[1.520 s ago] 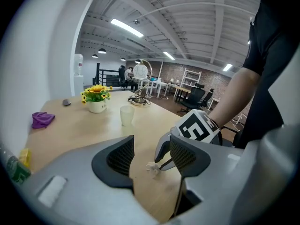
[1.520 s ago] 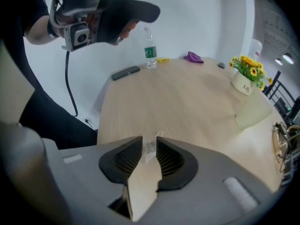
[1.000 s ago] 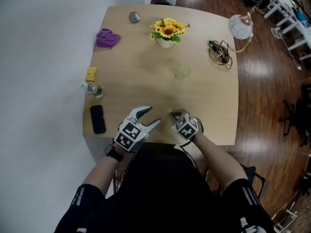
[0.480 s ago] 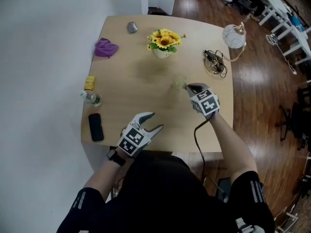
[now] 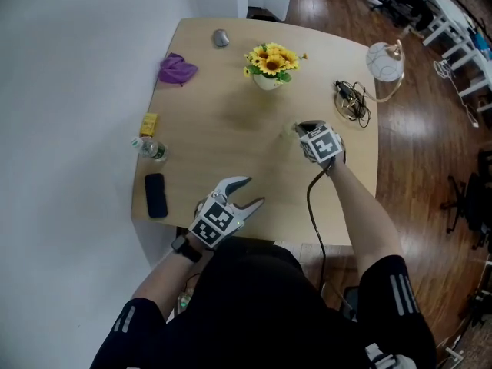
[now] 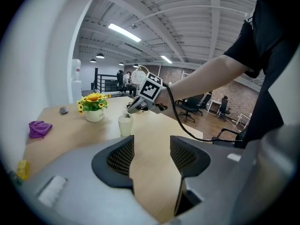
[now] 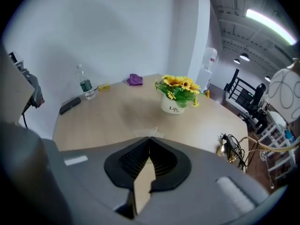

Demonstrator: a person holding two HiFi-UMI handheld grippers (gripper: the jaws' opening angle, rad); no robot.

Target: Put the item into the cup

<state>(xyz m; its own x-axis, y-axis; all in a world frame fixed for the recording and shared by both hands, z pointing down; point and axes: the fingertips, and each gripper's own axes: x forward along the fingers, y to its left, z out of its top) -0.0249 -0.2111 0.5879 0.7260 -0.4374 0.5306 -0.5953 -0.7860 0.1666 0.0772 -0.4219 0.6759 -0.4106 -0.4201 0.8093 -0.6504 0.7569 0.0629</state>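
Since a second ago the right gripper [image 5: 301, 127] has crossed from the table's near edge, where it sat beside the left gripper [image 5: 247, 193], to the cup [image 5: 290, 131] at mid-table. Its jaws are clenched tip to tip, and in the left gripper view a small item [image 6: 125, 115] hangs from them at the cup's mouth. The left gripper hovers over the near edge with jaws spread and nothing between them. Bare table [image 5: 223, 121] lies all round the cup. The flower pot [image 5: 268, 61] stands well beyond it, the cables [image 5: 353, 98] are off to the right, and the phone [image 5: 155, 195] and bottle [image 5: 151, 148] keep to the left edge.
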